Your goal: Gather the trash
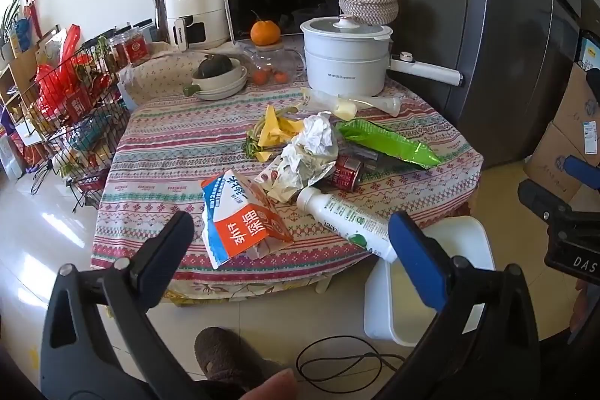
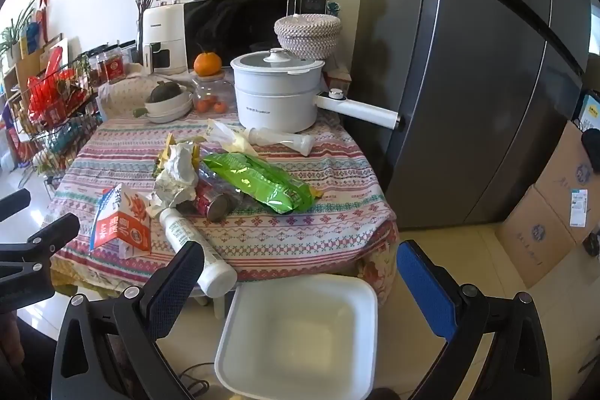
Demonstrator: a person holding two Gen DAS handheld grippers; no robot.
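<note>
Trash lies heaped on the patterned tablecloth (image 1: 157, 152): an orange, blue and white carton (image 1: 240, 216) (image 2: 120, 223), a white bottle (image 1: 348, 220) (image 2: 195, 242) on its side, crumpled paper (image 1: 311, 145) (image 2: 180, 167), a red can (image 1: 347, 173) (image 2: 212, 203), a green foil bag (image 1: 390, 141) (image 2: 262, 182) and yellow scraps (image 1: 277, 132). My left gripper (image 1: 292, 246) hangs open in front of the table's near edge, with nothing between its fingers. My right gripper (image 2: 300, 272) is open too, above a white bin (image 2: 300, 336) (image 1: 431, 283) on the floor.
At the back stand a white electric pot (image 1: 345, 62) with a long handle, a bowl with a squash (image 1: 219, 77), a glass jar with an orange (image 1: 266, 32), a microwave, an air fryer. A wire rack (image 1: 75, 122) stands left, a grey fridge (image 2: 468, 81) and cardboard boxes (image 2: 543, 212) right.
</note>
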